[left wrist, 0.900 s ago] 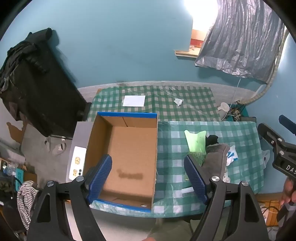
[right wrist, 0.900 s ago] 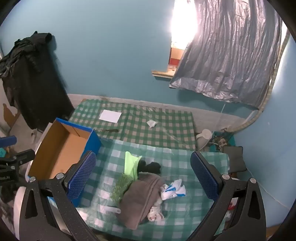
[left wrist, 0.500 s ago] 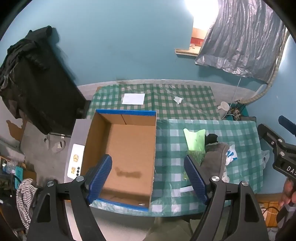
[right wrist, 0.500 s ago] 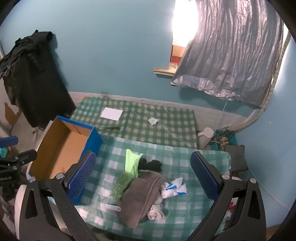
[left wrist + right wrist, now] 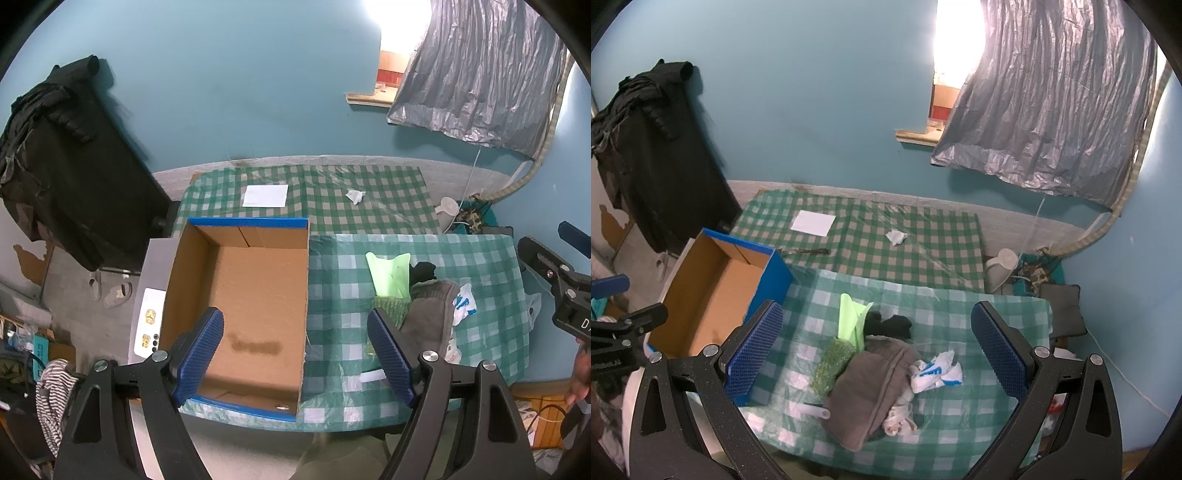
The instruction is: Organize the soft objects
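An empty cardboard box (image 5: 255, 288) with blue outer walls sits at the left end of a table under a green checked cloth (image 5: 332, 295). To its right lies a heap of soft things: a grey folded cloth (image 5: 871, 387), a light green piece (image 5: 851, 321), a dark green mesh piece (image 5: 831, 365), a black item (image 5: 890, 325) and a white and blue plastic bag (image 5: 936, 373). My left gripper (image 5: 295, 354) hangs open high over the box's right wall. My right gripper (image 5: 875, 350) hangs open high above the heap, touching nothing.
A second checked table (image 5: 871, 236) behind carries a white paper sheet (image 5: 813, 222) and a crumpled tissue (image 5: 895, 236). Dark clothes (image 5: 70, 155) hang at the left wall. A grey curtain (image 5: 1052, 110) covers the window. A white jug (image 5: 1001, 266) and cables lie on the floor at right.
Both views have shifted only slightly; the box and the heap sit a little differently in frame. Nothing on the table has moved, and both grippers stay open.
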Action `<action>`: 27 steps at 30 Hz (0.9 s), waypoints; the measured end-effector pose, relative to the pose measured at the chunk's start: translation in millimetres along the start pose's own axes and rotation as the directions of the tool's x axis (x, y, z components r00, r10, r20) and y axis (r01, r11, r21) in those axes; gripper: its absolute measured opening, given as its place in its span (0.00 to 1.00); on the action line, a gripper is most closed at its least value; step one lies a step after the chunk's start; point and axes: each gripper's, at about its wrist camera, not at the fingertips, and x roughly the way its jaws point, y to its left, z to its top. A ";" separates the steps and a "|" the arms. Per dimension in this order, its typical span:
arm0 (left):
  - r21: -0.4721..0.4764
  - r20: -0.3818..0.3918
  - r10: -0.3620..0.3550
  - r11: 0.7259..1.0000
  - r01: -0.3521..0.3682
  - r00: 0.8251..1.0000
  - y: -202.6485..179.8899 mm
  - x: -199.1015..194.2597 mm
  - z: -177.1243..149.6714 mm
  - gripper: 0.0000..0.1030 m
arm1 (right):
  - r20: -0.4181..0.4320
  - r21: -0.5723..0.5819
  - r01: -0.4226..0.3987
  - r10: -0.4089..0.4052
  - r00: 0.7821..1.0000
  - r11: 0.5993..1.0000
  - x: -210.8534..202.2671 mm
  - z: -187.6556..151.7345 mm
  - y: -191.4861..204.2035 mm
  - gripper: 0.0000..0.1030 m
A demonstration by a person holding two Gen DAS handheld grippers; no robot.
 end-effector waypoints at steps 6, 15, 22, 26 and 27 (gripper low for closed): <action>-0.005 0.001 -0.003 1.000 0.003 1.000 -1.1 2.5 -2.2 0.79 | -0.003 -0.009 -0.007 0.007 1.000 1.000 2.0 1.9 -0.4 0.98; -0.005 -0.005 -0.002 1.000 0.001 1.000 -2.6 4.5 -2.9 0.79 | -0.006 -0.014 -0.018 0.018 1.000 1.000 4.1 2.7 -1.1 0.98; -0.002 -0.008 0.002 1.000 -0.002 1.000 -6.0 6.9 -3.9 0.79 | -0.011 -0.019 -0.021 0.021 1.000 1.000 6.9 2.6 0.8 0.98; -0.003 -0.010 0.002 1.000 -0.002 1.000 -5.7 7.0 -4.1 0.79 | -0.014 -0.021 -0.024 0.023 1.000 0.999 8.7 2.3 1.1 0.98; -0.002 -0.012 0.002 1.000 -0.002 1.000 -6.6 7.7 -4.8 0.79 | -0.015 -0.022 -0.023 0.023 1.000 0.999 9.0 2.0 1.2 0.98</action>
